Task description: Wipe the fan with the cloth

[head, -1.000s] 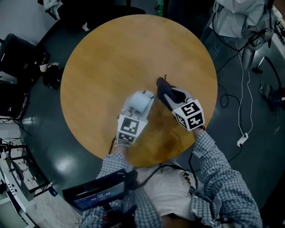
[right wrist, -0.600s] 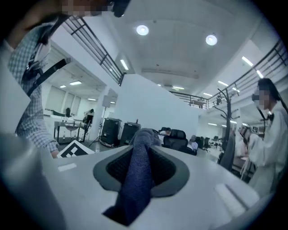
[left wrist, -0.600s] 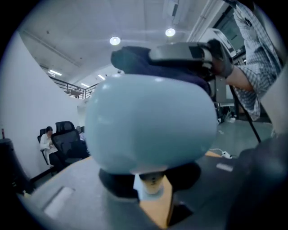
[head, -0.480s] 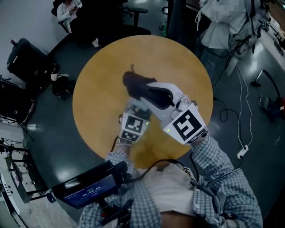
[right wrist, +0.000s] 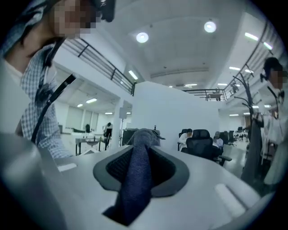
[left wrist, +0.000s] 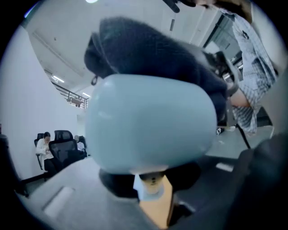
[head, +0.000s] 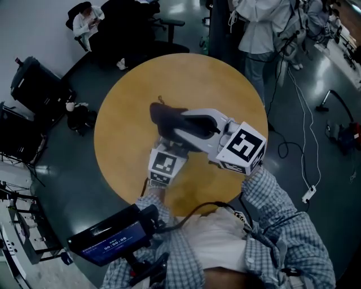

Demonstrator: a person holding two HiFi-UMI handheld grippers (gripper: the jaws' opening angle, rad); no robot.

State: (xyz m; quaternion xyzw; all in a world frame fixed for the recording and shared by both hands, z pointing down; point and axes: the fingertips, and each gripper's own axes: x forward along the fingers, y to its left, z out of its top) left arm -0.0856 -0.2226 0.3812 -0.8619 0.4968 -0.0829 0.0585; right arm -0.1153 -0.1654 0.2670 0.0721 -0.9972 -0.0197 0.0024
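Basically a round wooden table [head: 225,90] on a dark glossy floor [head: 73,186] in a big open office. Off the table's left edge: black cases [head: 28,84]. Past the far edge: an office chair [head: 163,25], w/ a seated person [head: 84,17] further left. A standing person [head: 262,34] is past the far-right edge, and cables [head: 307,141] trail over the floor on the right.

Both grippers sit over the table's near half. In the head view the right gripper [right wrist: 140,166] lies across the left gripper [left wrist: 150,182] and blocks nearly all of the fan.

Left gripper view only: the fan [left wrist: 148,121], pale blue and rounded, fills the frame. The jaws are partly apart and clamped on its lower part. The dark cloth [head: 164,117] is draped over its top, touching it.

Right gripper view only: jaws nearly together, pinching a strip of the cloth btwn them. Behind are ceiling lights [right wrist: 142,37] and a balcony railing [right wrist: 103,63].
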